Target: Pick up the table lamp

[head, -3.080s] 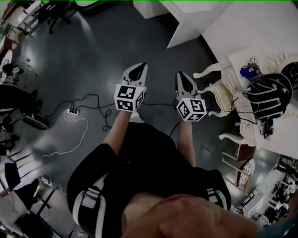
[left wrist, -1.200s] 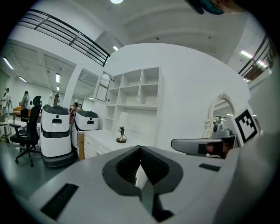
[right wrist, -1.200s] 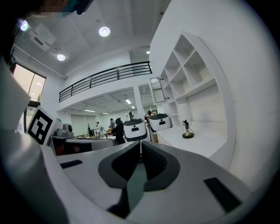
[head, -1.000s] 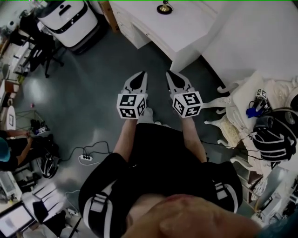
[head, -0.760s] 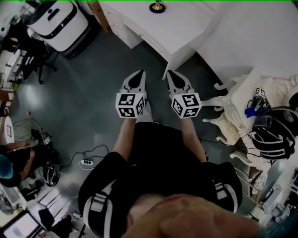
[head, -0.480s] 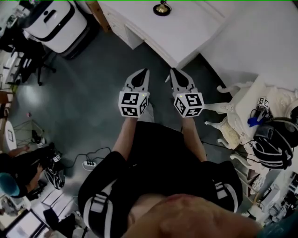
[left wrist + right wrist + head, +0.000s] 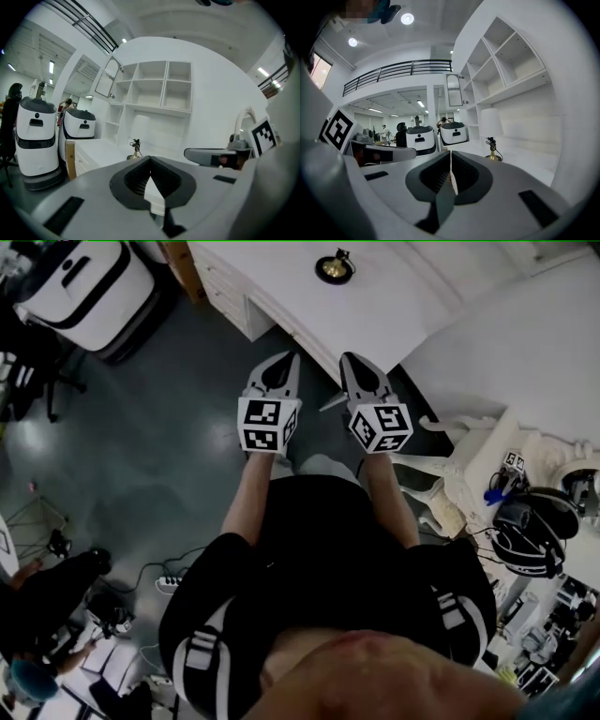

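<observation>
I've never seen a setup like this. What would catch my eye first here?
Two grey pincer tools held out before the person, the left gripper and the right gripper, each carrying a cube of black-and-white squares. Ahead, a small table lamp with a white shade stands on a long white desk, with a bulky white robot parked at its left end.

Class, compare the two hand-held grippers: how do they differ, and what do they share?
The left hand-held gripper sees the table lamp just left of its jaws; the right hand-held gripper sees it off to the right. The left one's jaws leave a wedge of light behind touching tips, the right one's only a slit. Both are shut and empty.
</observation>
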`<state>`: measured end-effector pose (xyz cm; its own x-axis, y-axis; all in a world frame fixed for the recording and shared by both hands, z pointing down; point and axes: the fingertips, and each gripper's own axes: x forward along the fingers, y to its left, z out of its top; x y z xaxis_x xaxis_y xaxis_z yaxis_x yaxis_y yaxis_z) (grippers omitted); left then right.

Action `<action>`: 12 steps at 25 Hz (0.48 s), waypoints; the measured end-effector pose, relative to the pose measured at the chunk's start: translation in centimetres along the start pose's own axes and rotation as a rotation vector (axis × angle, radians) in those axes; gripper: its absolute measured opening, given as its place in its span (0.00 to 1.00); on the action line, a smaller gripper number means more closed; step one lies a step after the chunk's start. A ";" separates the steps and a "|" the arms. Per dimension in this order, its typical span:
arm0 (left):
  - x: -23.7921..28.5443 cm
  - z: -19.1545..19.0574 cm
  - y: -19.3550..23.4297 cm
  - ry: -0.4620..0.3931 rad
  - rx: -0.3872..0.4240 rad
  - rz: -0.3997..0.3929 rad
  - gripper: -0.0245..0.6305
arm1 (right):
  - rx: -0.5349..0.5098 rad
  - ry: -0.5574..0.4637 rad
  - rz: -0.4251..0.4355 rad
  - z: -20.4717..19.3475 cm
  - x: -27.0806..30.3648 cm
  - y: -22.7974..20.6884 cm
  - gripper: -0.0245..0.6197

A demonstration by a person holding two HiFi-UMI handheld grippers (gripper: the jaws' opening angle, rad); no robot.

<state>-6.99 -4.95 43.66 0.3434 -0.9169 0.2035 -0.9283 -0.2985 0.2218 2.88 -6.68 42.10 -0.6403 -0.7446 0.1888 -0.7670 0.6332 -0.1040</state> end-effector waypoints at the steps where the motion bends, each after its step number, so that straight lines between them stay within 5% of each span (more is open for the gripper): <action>1: 0.4 0.6 0.2 -0.008 0.005 -0.004 0.05 | -0.001 -0.012 -0.002 0.4 0.3 -0.1 0.08; 12: 2.7 2.8 0.8 -0.009 0.054 -0.034 0.05 | 0.030 -0.054 -0.049 1.9 2.3 -2.6 0.08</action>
<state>-7.21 -8.41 41.70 0.3738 -0.9083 0.1878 -0.9225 -0.3432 0.1765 3.33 -10.48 41.01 -0.6030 -0.7850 0.1419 -0.7976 0.5899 -0.1257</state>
